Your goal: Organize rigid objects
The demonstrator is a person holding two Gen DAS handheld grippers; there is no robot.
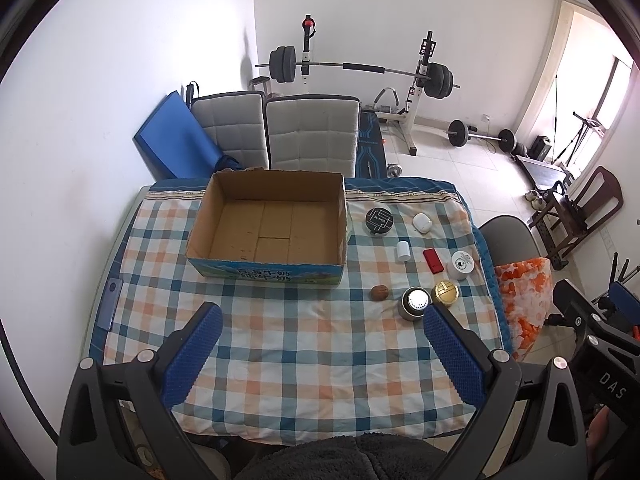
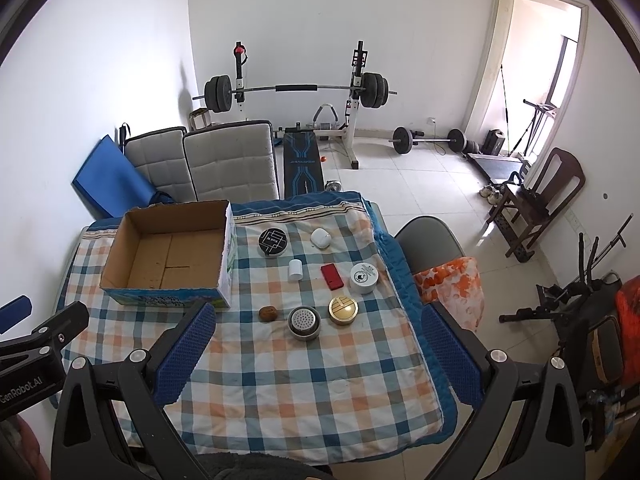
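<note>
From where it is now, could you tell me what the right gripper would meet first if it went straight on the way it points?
Probably the silver perforated-top container: it sits nearest between the open fingers of the right gripper, with the gold-lidded tin just beside it. The gripper is above the checked cloth, so depth is uncertain.

Blue, orange and white checked tablecloth (image 2: 280, 380), brown cardboard box (image 2: 168, 256) with blue-green printed sides, red case (image 2: 331, 276), gold tin (image 2: 343, 310), black patterned tin (image 2: 273, 242), white jar (image 2: 364, 278), blue gripper pads (image 2: 184, 354)

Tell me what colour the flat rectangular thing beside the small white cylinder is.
Red, clearest in the right wrist view.
</note>
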